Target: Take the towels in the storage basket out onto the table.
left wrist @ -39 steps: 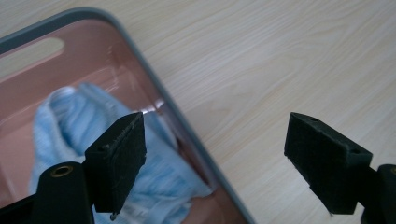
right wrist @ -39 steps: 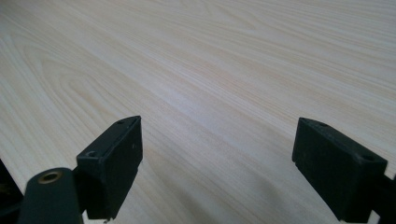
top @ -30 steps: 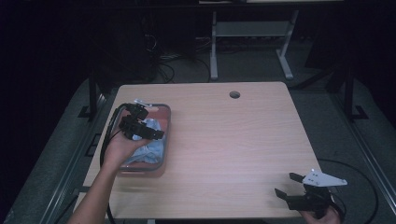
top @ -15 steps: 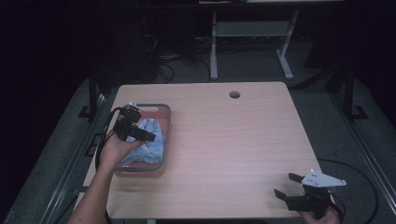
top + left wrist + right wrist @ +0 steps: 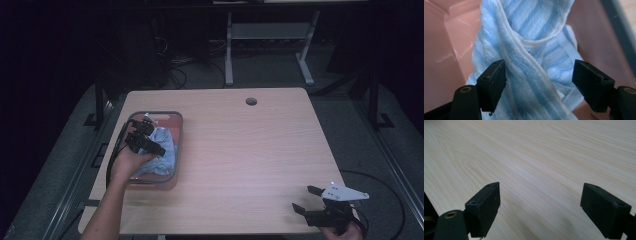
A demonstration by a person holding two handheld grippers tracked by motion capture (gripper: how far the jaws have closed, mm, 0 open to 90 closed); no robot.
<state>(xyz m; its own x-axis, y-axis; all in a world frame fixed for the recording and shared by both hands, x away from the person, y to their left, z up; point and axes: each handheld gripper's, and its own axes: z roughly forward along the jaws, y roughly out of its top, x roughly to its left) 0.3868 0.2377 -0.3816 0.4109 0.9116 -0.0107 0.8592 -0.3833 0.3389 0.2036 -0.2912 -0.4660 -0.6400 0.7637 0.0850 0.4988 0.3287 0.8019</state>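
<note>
A light blue striped cloth (image 5: 164, 149) lies bunched in a pink bin with a grey rim (image 5: 156, 114) at the table's left side. My left gripper (image 5: 152, 146) reaches down into the bin. In the left gripper view a twisted fold of the cloth (image 5: 534, 70) lies between the jaws of my left gripper (image 5: 540, 86). The jaws have just been closing and still stand wide, the right pad clear of the fabric. My right gripper (image 5: 305, 198) hovers open over the table's front right corner, with bare wood between the jaws of that right gripper (image 5: 539, 207).
The wooden table (image 5: 250, 150) has a round cable hole (image 5: 251, 101) near its far edge. Behind the table, a white desk frame (image 5: 265, 35) and cables stand on the dark floor. A black cable (image 5: 114, 160) trails from my left gripper along the bin's left side.
My left gripper has sunk lower into the bin and onto the blue cloth. The right gripper has stayed where it was.
</note>
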